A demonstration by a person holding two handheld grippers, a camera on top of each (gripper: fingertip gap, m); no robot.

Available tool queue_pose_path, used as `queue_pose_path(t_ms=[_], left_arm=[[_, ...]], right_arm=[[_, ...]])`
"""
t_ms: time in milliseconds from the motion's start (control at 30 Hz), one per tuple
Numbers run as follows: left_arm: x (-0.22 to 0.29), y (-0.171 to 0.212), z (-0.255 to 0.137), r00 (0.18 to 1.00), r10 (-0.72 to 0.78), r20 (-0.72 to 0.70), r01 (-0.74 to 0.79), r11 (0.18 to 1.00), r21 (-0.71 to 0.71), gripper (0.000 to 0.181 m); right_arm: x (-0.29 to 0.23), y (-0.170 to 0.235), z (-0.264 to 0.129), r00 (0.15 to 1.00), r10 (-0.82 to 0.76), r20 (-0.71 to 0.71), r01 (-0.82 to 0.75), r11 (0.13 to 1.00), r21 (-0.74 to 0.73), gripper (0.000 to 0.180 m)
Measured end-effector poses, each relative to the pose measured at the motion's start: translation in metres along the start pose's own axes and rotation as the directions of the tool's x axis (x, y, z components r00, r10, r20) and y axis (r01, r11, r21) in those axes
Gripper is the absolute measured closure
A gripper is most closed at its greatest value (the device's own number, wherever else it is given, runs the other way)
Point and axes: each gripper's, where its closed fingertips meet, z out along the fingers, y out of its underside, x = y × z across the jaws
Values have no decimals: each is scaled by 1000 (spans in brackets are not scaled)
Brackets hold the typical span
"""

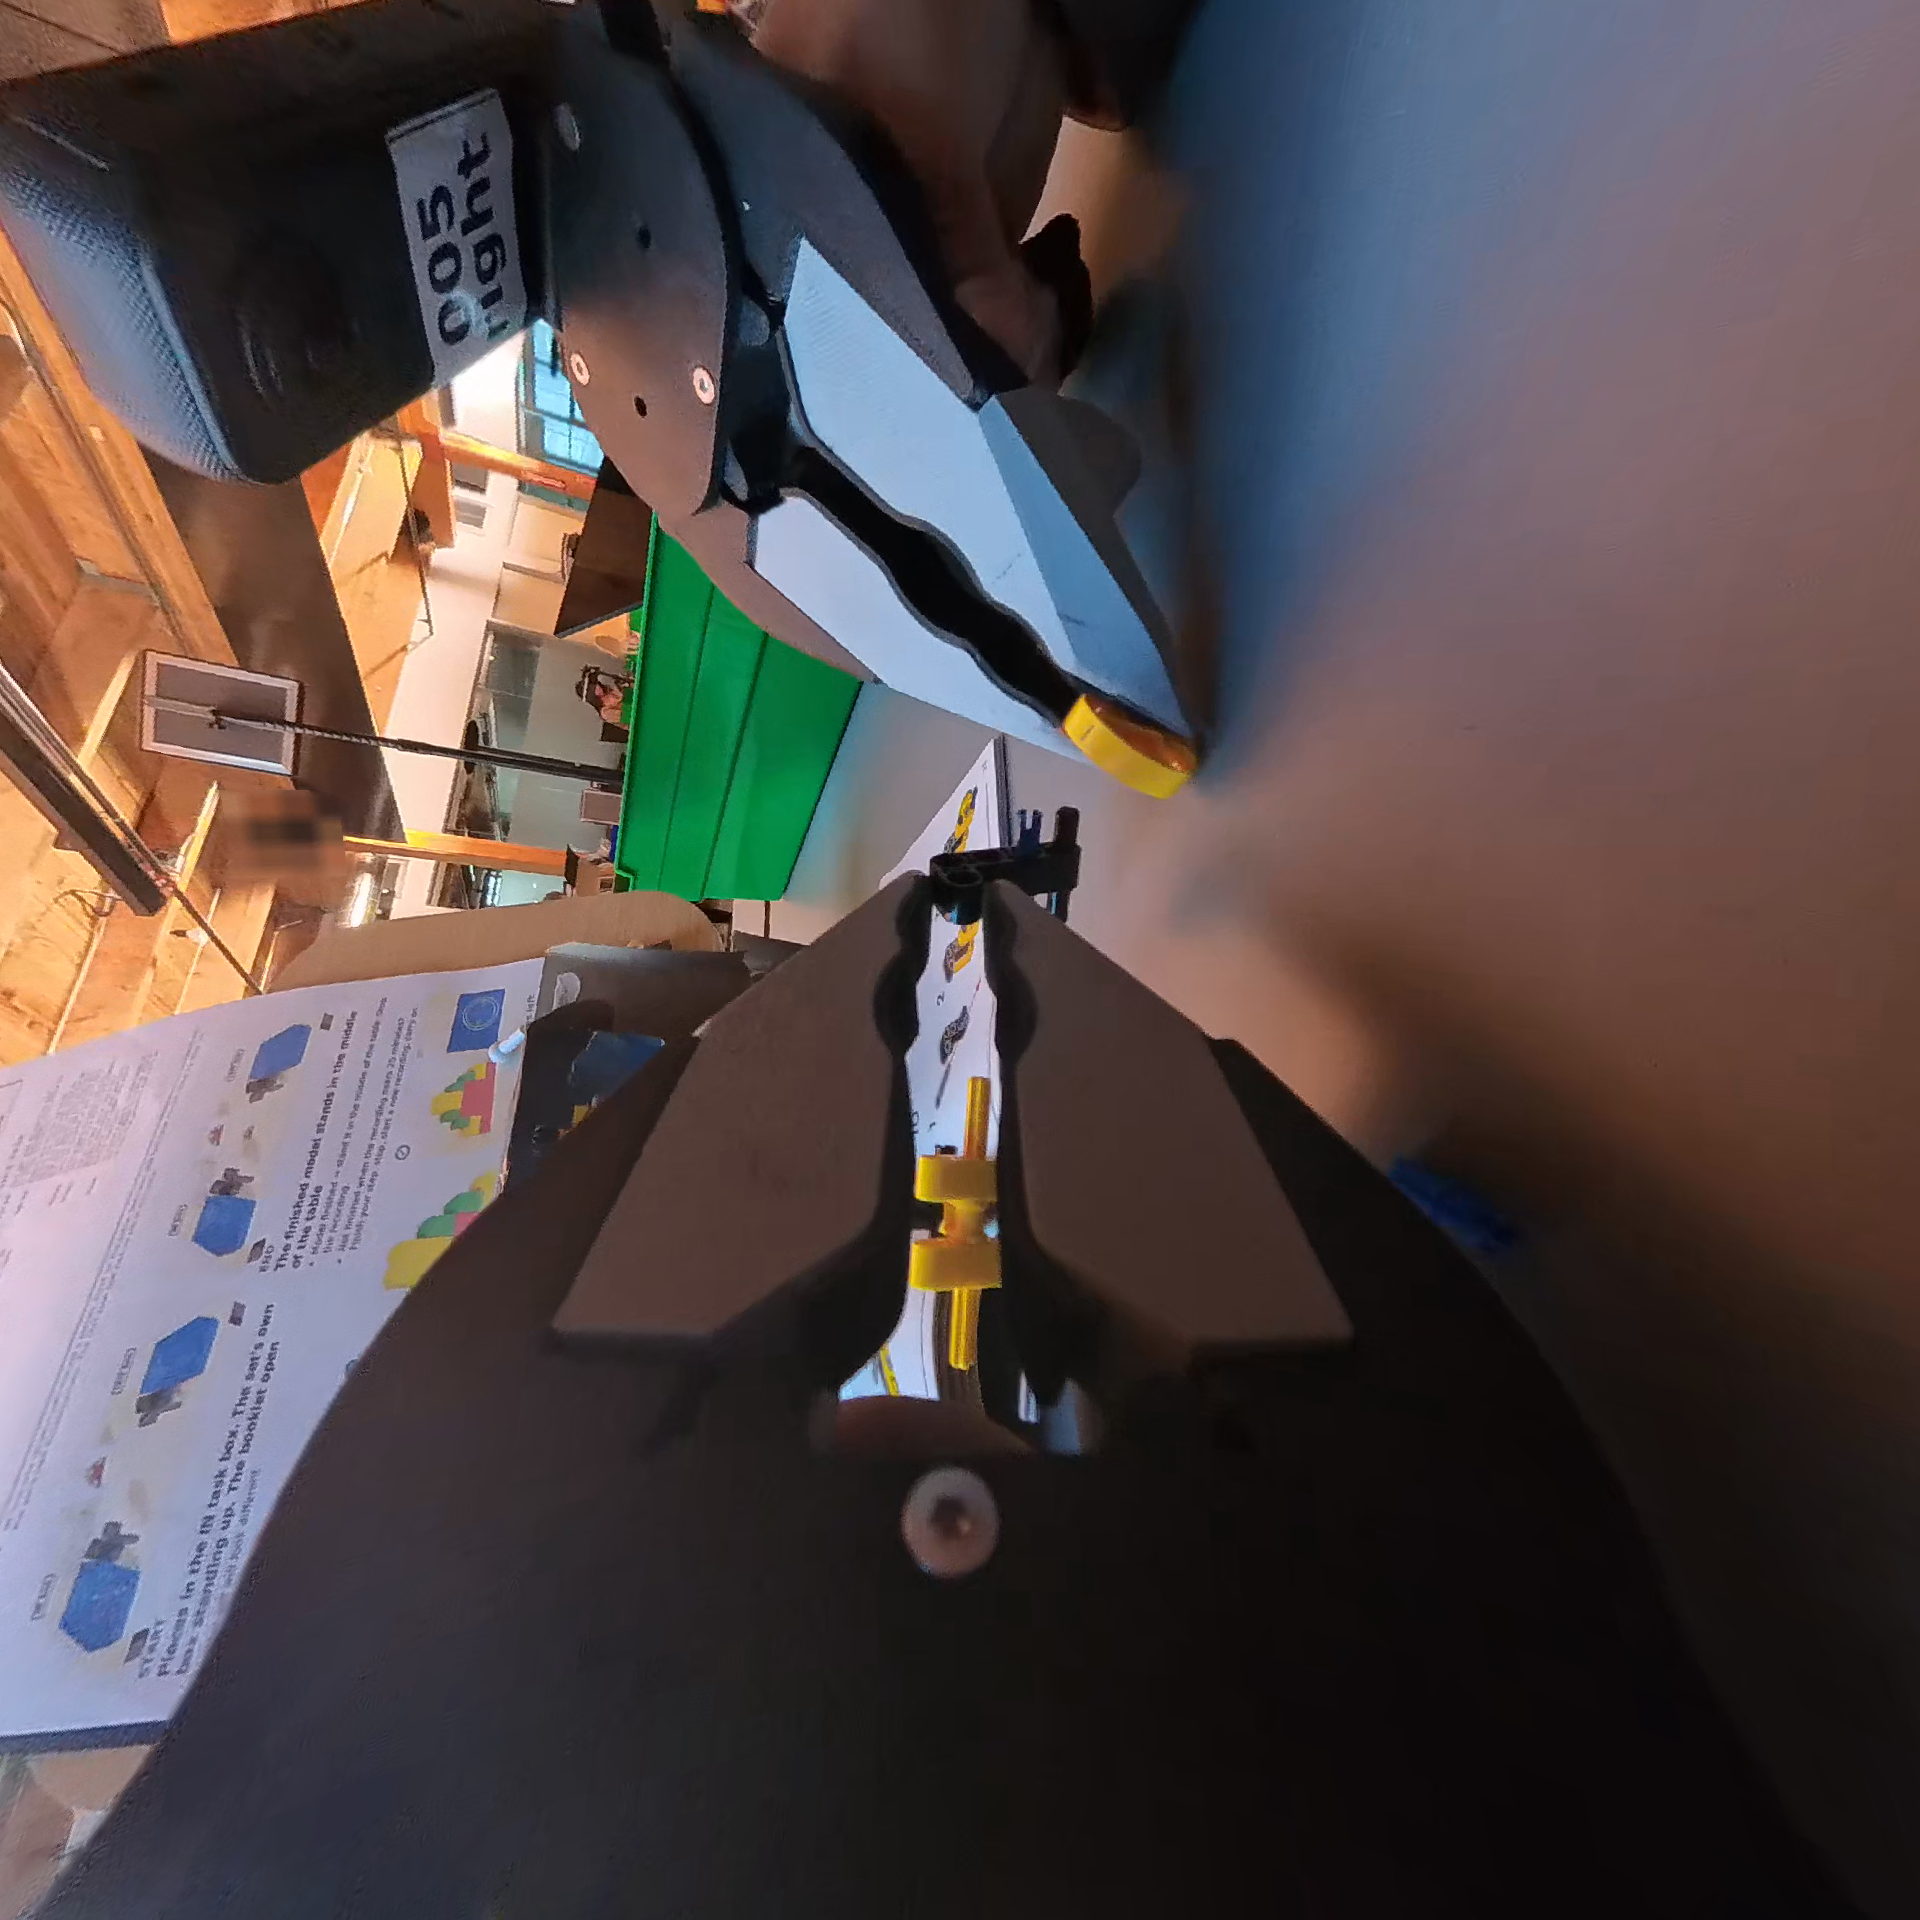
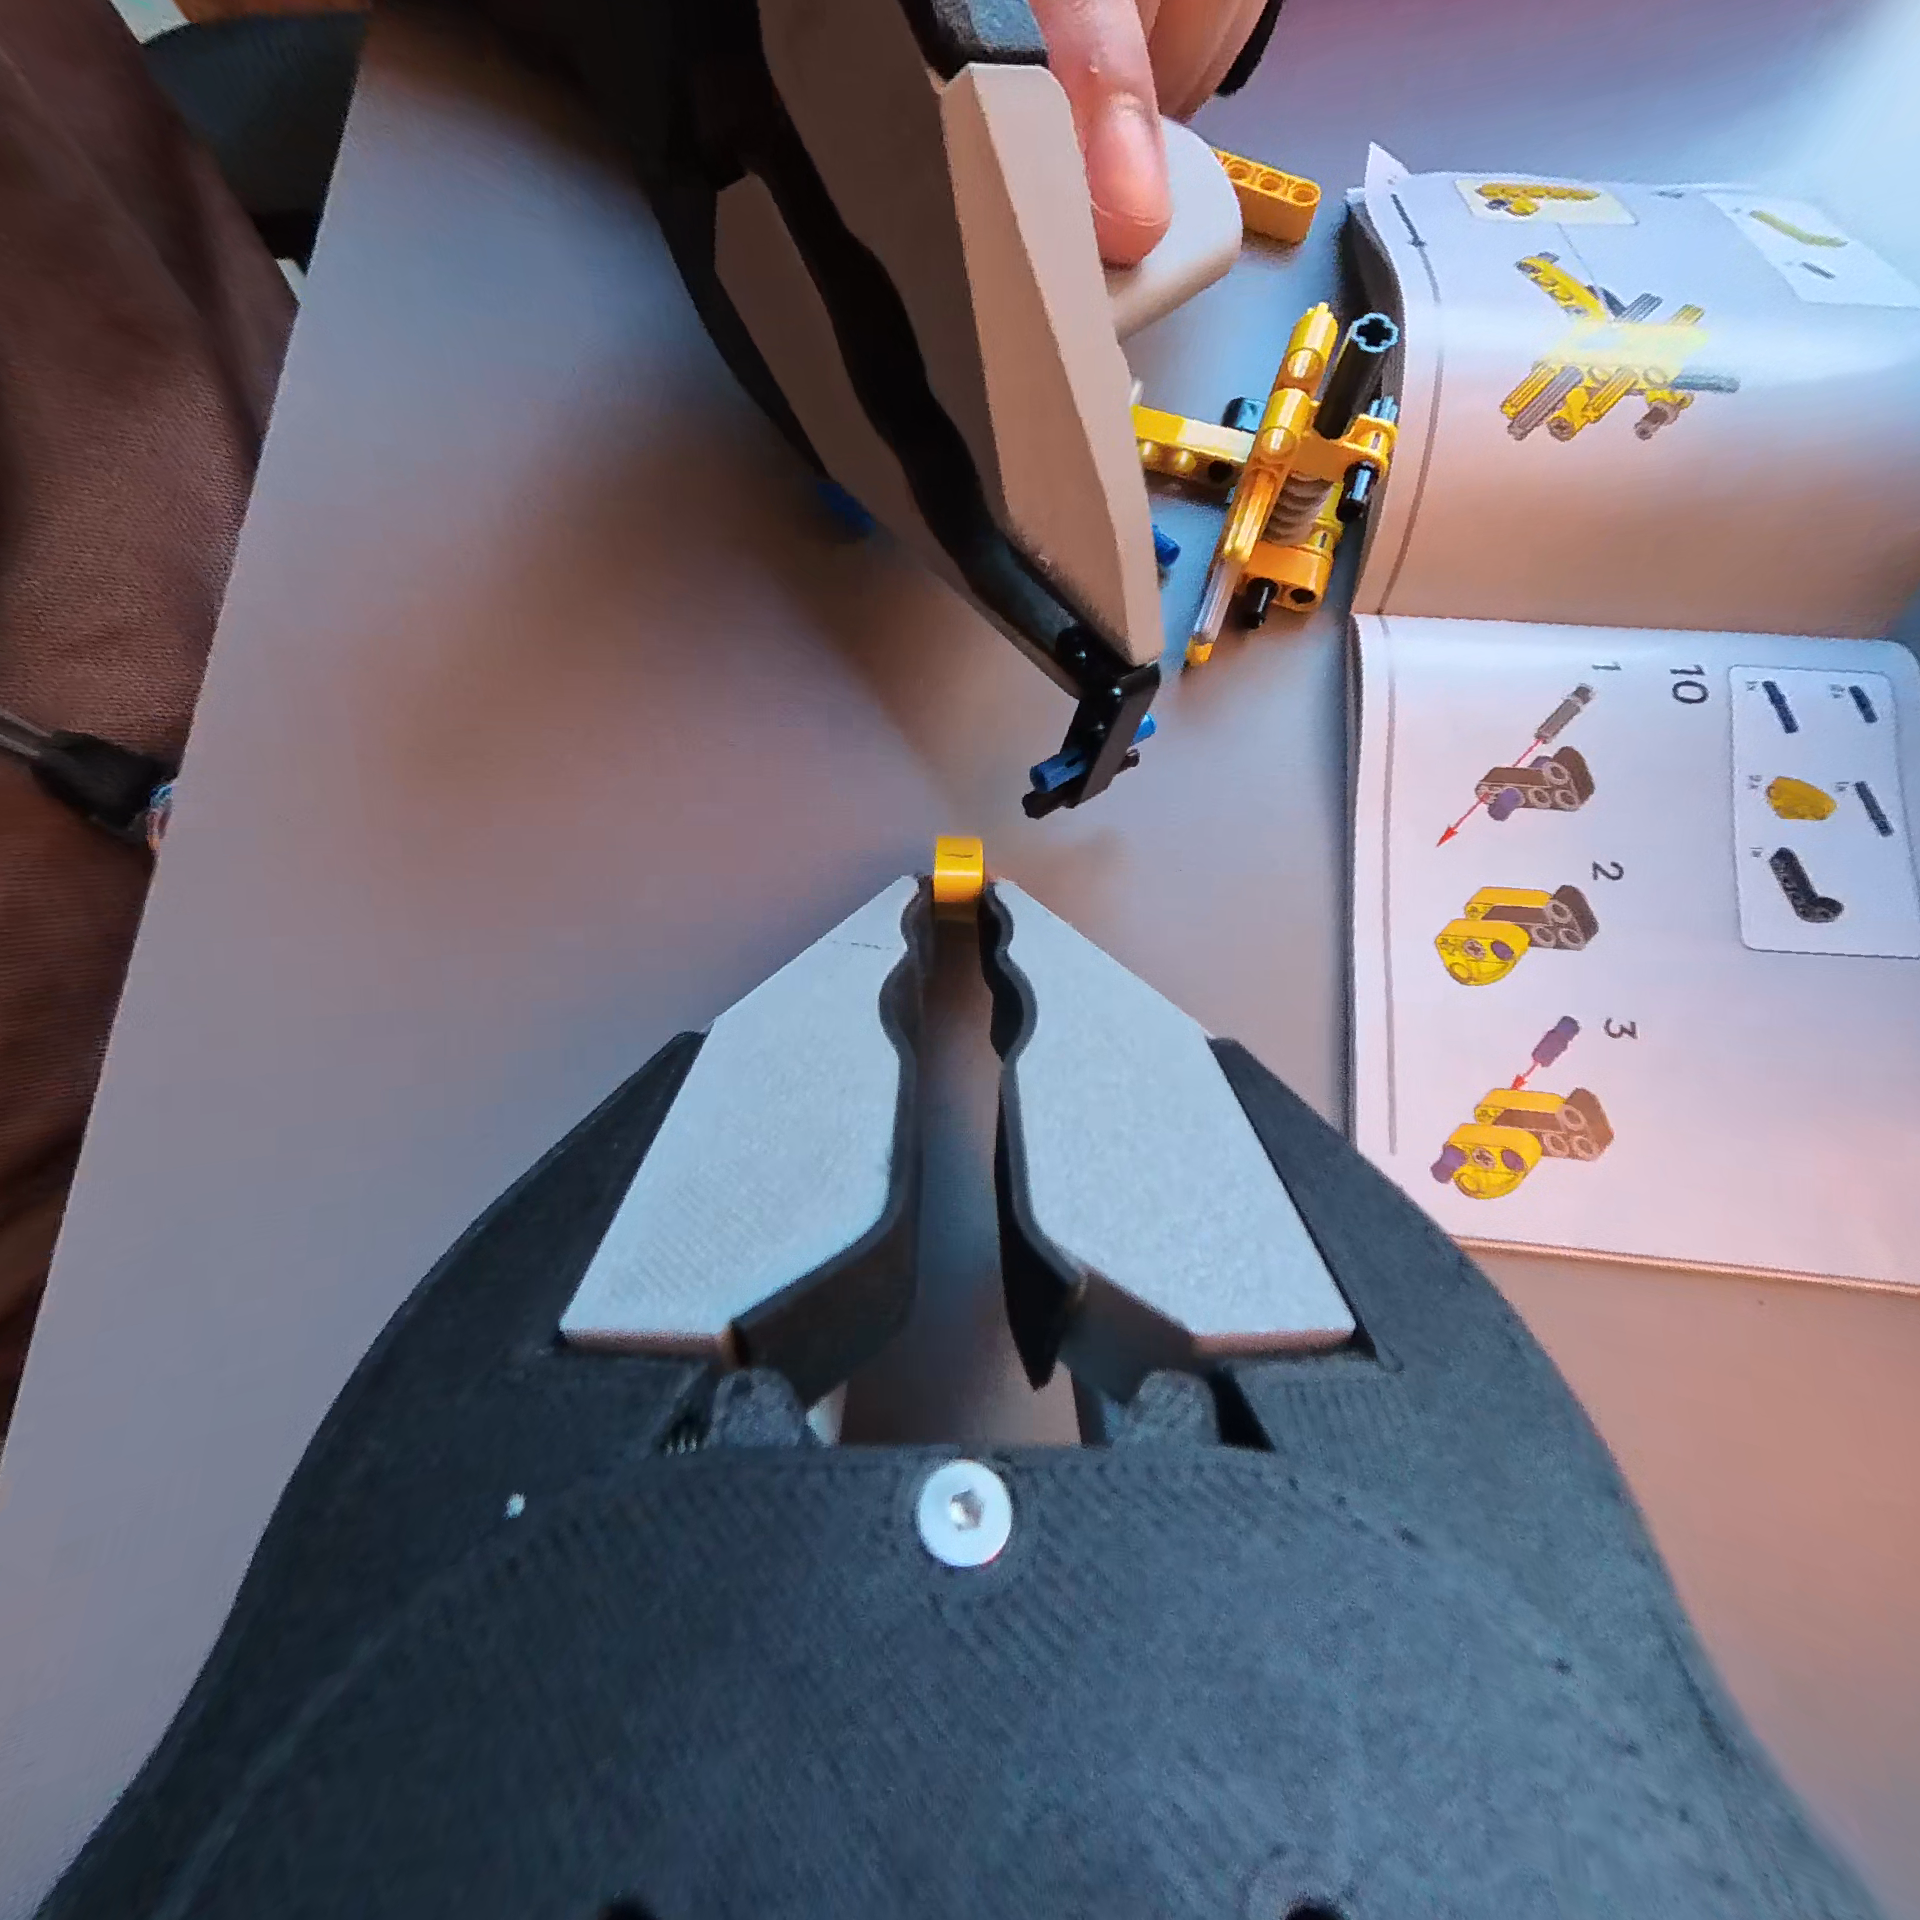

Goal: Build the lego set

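- While both grippers hover over the grey table (image 2: 520,727), the right gripper (image 2: 957,894) has its fingers nearly closed, pinching a small yellow cam piece (image 2: 957,868) at the very tips.
- Just beyond it, the left gripper (image 2: 1107,675) comes in from the far side with fingers closed on a black angled beam (image 2: 1101,743) carrying blue pins; the two pieces sit close but apart.
- Farther right, a yellow-and-black partial assembly (image 2: 1288,457) lies on the table against the open instruction booklet (image 2: 1621,935).
- From the left wrist view, a green bin (image 1: 727,758) stands at the far end, with a printed sheet (image 1: 208,1299) on the left.
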Motion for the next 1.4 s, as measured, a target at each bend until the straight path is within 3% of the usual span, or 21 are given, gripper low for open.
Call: queue_pose_path(t_ms=[33,700,1033,1400], left_arm=[[0,0,0,1000,3,-1,-3,1000,-2,174],[0,3,0,1000,4,3,-4,1000,-13,174],[-2,4,-1,1000,11,11,-11,1000,-17,174],[-4,5,-2,1000,17,16,-17,1000,-22,174]], right_arm=[[0,0,1,1000,-3,1,3,1000,0,174],[-6,4,-2,1000,-22,13,22,1000,-8,172],[-28,5,-2,994,-55,99,56,998,-3,173],[-22,2,-3,996,-58,64,58,998,13,174]])
